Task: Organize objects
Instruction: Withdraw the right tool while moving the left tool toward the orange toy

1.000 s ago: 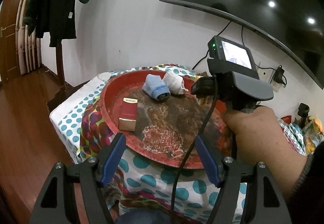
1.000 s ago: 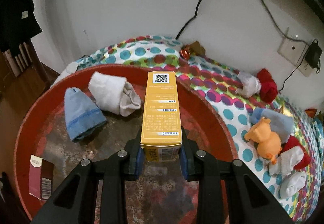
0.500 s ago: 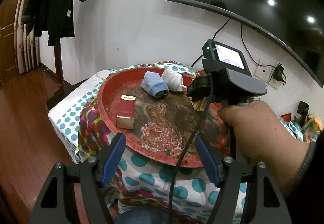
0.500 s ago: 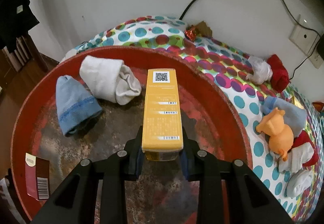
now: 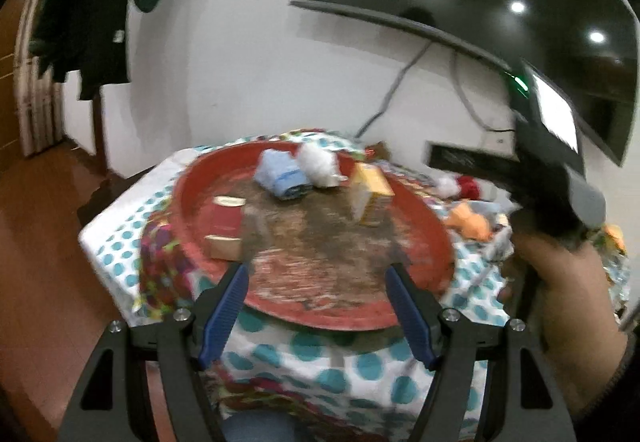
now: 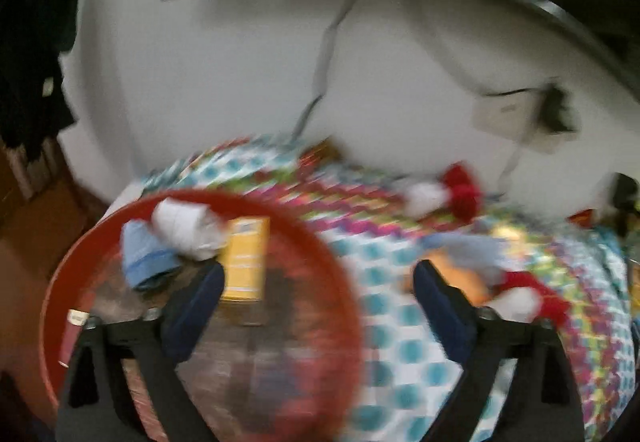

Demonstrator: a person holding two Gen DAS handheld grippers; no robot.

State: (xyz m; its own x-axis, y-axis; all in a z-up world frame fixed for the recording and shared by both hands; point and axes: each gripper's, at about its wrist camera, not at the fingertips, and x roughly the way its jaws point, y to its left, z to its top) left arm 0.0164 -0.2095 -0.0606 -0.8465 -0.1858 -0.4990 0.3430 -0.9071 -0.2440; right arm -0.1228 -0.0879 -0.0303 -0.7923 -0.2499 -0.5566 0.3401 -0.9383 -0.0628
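A round red tray [image 5: 192, 178] [image 6: 72, 258] holds a yellow box [image 5: 370, 196] [image 6: 246, 260], a blue sock roll [image 5: 280, 178] [image 6: 146, 260], a white sock roll [image 5: 320, 164] [image 6: 186, 228] and a dark red box [image 5: 226, 222]. My left gripper [image 5: 316, 306] is open and empty, near the tray's front rim. My right gripper [image 6: 318, 306] is open and empty, raised over the tray's right rim, with the yellow box by its left finger. The right wrist view is blurred.
The table wears a polka-dot cloth [image 5: 304, 354] [image 6: 400, 346]. Right of the tray lie an orange toy [image 5: 468, 220] [image 6: 476, 284], red and white socks [image 6: 448, 192] and a blue-grey sock [image 6: 464, 244]. A television [image 5: 480, 2] hangs on the wall; wood floor [image 5: 44, 254] lies at left.
My right gripper has opened and let go of the yellow box, which now stands in the tray. The gripper has pulled back and swung right. My left gripper stays open.
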